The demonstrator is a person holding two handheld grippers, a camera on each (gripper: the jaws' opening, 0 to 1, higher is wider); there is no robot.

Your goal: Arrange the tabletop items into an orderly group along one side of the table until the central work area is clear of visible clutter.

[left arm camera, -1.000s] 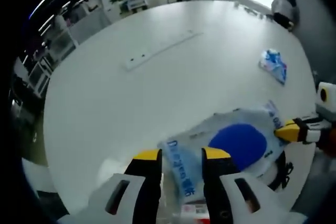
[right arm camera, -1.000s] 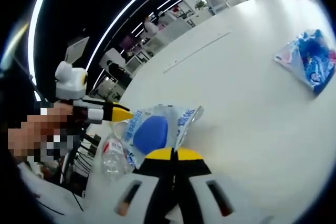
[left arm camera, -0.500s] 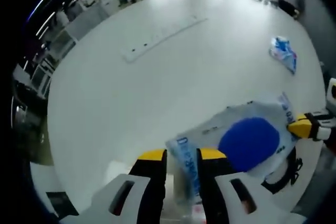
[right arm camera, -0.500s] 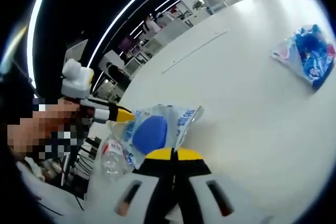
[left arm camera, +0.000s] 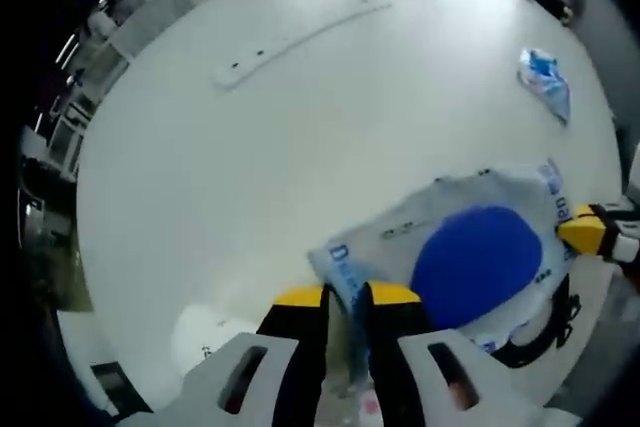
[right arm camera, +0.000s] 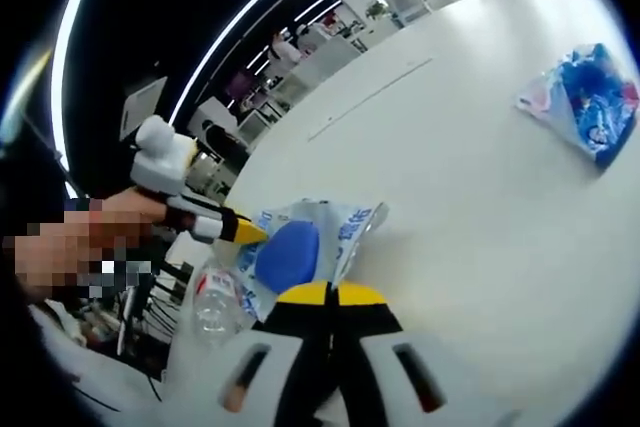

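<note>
A clear plastic bag (left arm camera: 470,247) printed with blue letters holds a blue disc (left arm camera: 478,265) and lies near the edge of the white table (left arm camera: 300,147). My left gripper (left arm camera: 345,297) has its yellow-tipped jaws nearly together, with the bag's near corner pinched between them. My right gripper (left arm camera: 585,232) comes in from the right and grips the bag's opposite edge. In the right gripper view the right gripper (right arm camera: 326,295) is shut at the bag (right arm camera: 300,242), and the left gripper (right arm camera: 238,230), held in a person's hand, meets the bag's far corner.
A blue-and-white packet (left arm camera: 545,82) (right arm camera: 585,102) lies further out on the table. A long white strip (left arm camera: 290,42) lies across the table's far part. A clear plastic bottle (right arm camera: 215,297) sits by the bag, and a black strap (left arm camera: 545,332) lies at the table's edge.
My left jaws have narrowed onto the bag's corner. In the right gripper view the left gripper has come down closer to the bag. The right gripper holds still.
</note>
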